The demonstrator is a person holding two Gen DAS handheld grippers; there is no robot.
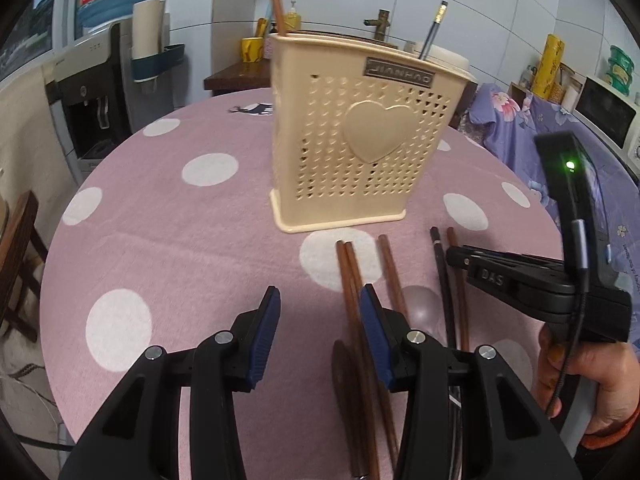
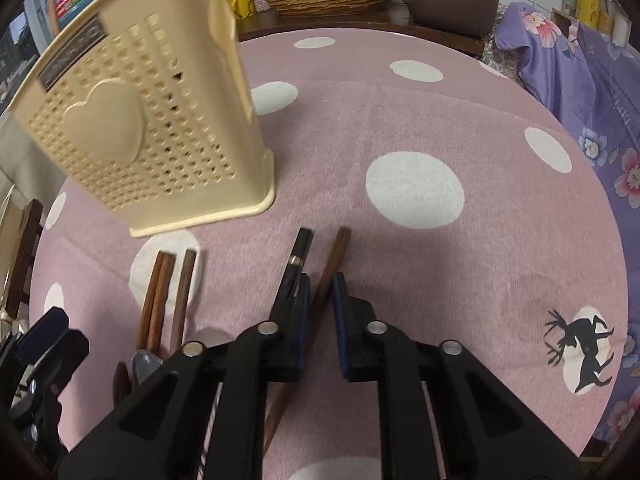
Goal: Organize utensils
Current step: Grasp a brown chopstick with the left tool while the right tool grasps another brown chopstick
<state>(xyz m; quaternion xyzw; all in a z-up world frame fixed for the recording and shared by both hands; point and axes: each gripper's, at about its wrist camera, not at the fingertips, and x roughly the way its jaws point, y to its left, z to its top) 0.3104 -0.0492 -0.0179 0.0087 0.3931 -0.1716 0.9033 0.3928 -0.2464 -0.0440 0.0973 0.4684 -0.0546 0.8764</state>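
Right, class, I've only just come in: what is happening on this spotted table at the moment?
A person with a gripper in each hand is sorting utensils into a cream holder on the pink tablecloth. The right gripper straddles a brown chopstick lying beside a black one, not visibly clamped. The left gripper hangs open and empty near three more brown chopsticks. Two sticks already stand in the holder.

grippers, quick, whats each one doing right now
Left gripper: open, empty.
Right gripper: open, straddling a brown chopstick, not clamped.
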